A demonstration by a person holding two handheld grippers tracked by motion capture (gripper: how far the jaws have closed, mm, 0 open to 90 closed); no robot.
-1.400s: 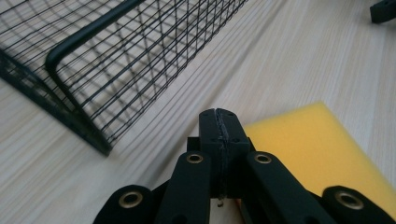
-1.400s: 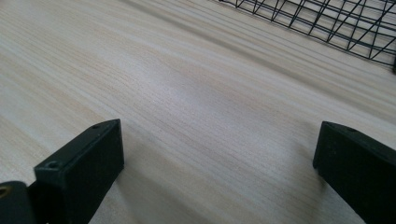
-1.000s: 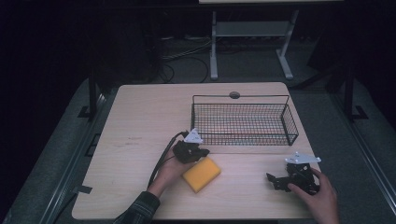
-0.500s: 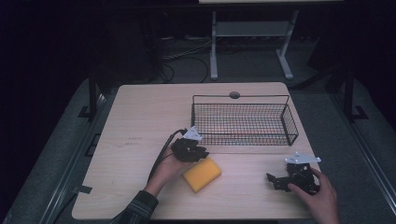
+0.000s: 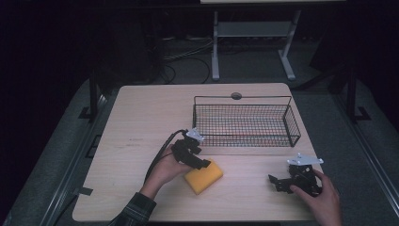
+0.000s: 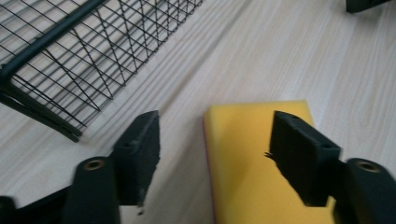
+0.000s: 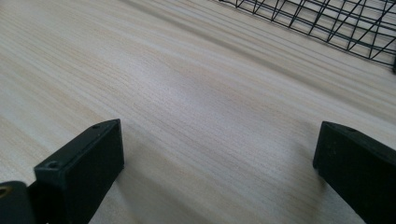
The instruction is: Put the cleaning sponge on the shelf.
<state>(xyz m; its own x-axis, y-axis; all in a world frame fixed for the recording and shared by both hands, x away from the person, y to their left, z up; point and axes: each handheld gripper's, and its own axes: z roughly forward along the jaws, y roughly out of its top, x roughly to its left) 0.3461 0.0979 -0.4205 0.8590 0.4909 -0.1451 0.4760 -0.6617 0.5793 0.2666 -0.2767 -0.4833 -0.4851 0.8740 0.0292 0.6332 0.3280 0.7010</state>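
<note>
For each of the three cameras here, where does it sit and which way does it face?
High view: above the person's side, looking forward and down on the table; both hands and forearms show.
Left gripper view: on the left gripper, looking down along its open fingers, which have just been opening, at the yellow sponge.
Right gripper view: on the right gripper, looking low across bare wood.
All three share the black wire basket.

Wire basket (image 5: 244, 123) walls off table (image 5: 141, 122) rear-right; left half lies open

dim room, lit tabletop, soft shadows, blurred close foregrounds
</note>
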